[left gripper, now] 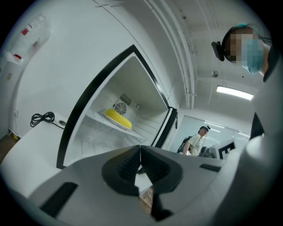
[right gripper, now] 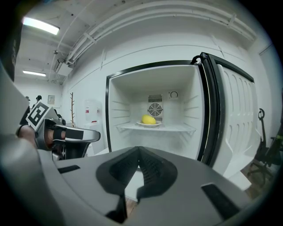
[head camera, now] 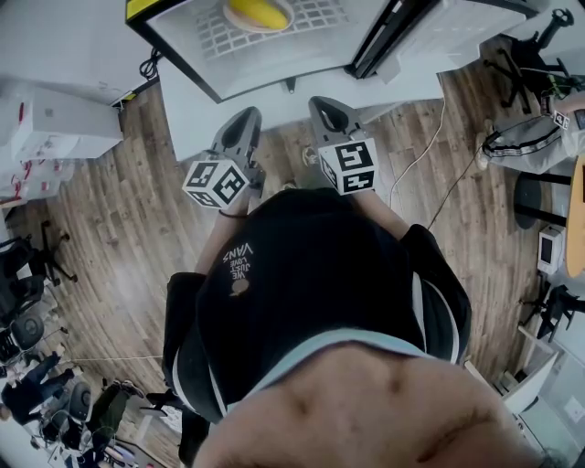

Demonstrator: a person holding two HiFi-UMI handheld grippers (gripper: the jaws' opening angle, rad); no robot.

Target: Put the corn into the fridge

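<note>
The yellow corn [right gripper: 148, 119] lies on a white plate [right gripper: 147, 124] on the wire shelf of the open fridge [right gripper: 154, 128]. The corn [head camera: 257, 13] shows at the top of the head view and the corn [left gripper: 118, 117] on the shelf in the left gripper view. Both grippers are held side by side in front of the fridge, apart from it. My left gripper [left gripper: 140, 152] is shut with nothing in it. My right gripper [right gripper: 138, 152] is shut and empty too. The left gripper [head camera: 243, 128] and right gripper [head camera: 329, 114] point toward the fridge.
The fridge door [right gripper: 230, 114] stands open at the right. A black cable [left gripper: 43, 118] lies on the white surface left of the fridge. Another person [left gripper: 196, 140] stands in the background. Office chairs [head camera: 37, 256] and tripods [head camera: 526, 64] stand on the wooden floor [head camera: 119, 228].
</note>
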